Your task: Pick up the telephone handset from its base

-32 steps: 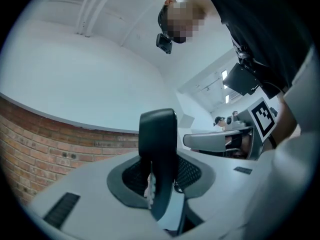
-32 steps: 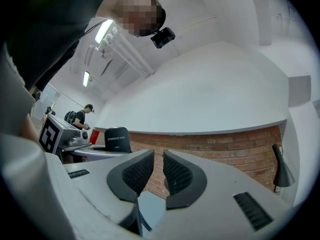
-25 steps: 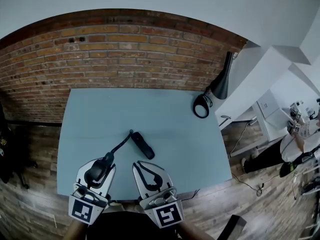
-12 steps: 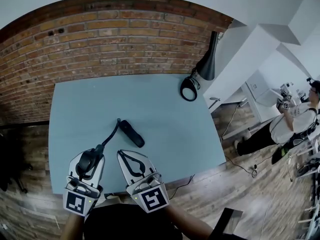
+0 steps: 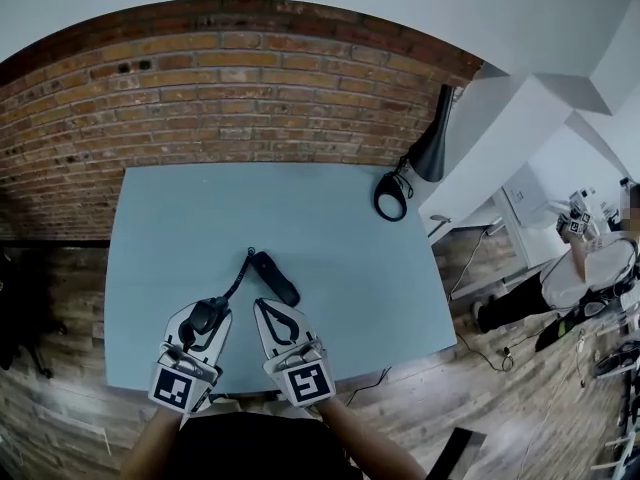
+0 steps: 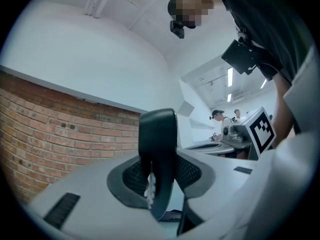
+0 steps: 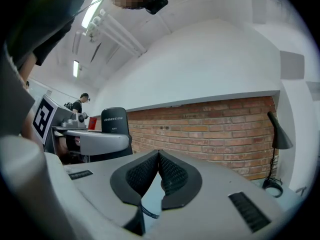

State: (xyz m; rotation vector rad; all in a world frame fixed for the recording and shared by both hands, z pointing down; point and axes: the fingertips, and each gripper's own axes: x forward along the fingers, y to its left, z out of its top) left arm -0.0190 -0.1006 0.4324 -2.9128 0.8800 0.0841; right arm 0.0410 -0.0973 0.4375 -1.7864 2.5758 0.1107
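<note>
The table (image 5: pixel 350 218) spreads out ahead of both grippers. The base (image 5: pixel 277 279) lies on it just beyond the right gripper (image 5: pixel 266 308), its long axis slanting away to the left; that gripper's jaws are pressed together, empty. The left gripper (image 5: pixel 214 309), beside it, clamps the handset (image 6: pixel 159 154), off the base, its cord (image 5: pixel 238 276) running ahead to the base's far end.

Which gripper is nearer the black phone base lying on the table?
Right. The right gripper, shut and empty, has its tips just short of the phone base. The left gripper, clamped on the handset, sits farther off to the base's left.
</note>
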